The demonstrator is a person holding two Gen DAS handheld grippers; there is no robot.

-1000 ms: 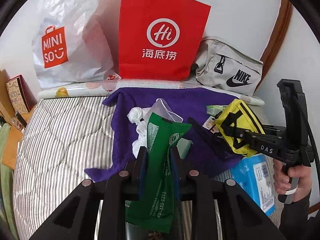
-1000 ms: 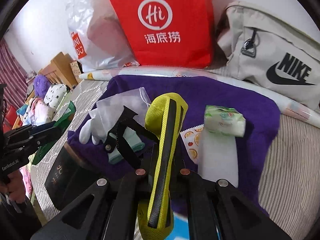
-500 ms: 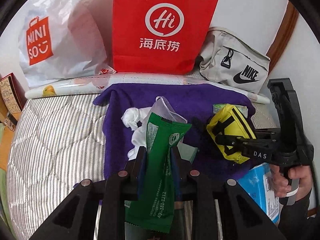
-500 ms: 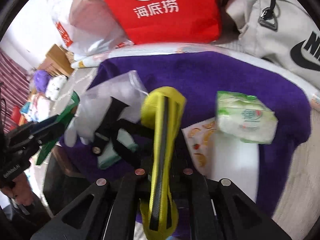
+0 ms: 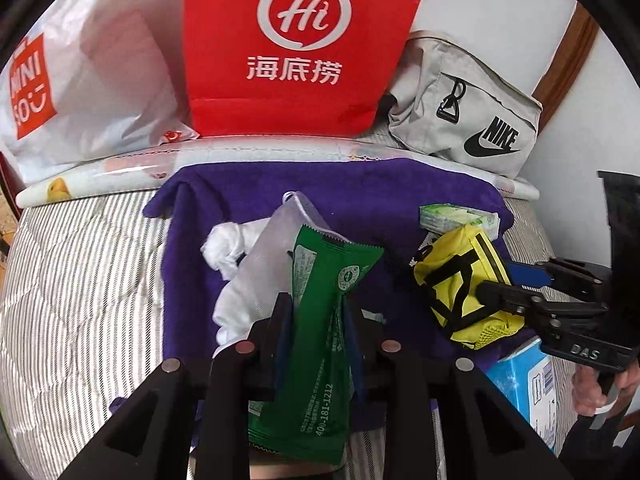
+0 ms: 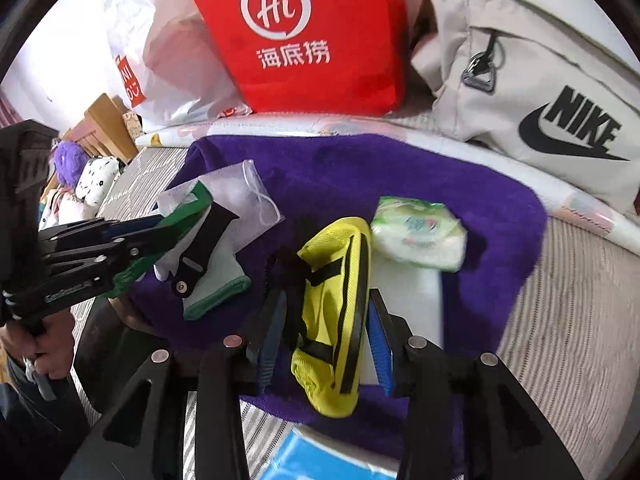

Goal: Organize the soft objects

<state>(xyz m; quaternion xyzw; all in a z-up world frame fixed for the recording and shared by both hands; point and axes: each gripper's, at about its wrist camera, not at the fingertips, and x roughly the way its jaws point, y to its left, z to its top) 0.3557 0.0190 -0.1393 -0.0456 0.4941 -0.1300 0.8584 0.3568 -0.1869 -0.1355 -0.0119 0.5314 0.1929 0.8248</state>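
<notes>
A green snack packet (image 5: 320, 320) stands upright between the pads of my left gripper (image 5: 318, 302), which is shut on it above the near edge of the purple towel (image 5: 360, 200). The right wrist view shows that left gripper (image 6: 160, 236) at the left with the packet. The jaws of my right gripper (image 6: 328, 296) are opening. A yellow pouch with black straps (image 6: 328, 320) lies between them on the towel, and the blue pads stand just off its sides. In the left wrist view the yellow pouch (image 5: 456, 280) rests at the towel's right.
On the towel lie a tissue pack (image 6: 416, 236), a white glove (image 5: 228, 244) and a translucent mesh bag (image 6: 240, 192). A red paper bag (image 5: 296, 40), a white plastic bag (image 5: 80, 80) and a grey Nike bag (image 5: 460, 108) line the wall. A blue box (image 5: 524, 380) sits near right.
My right jaws have spread apart off the yellow pouch, which has sunk onto the towel. My left gripper has moved forward and lower toward the towel with the green packet.
</notes>
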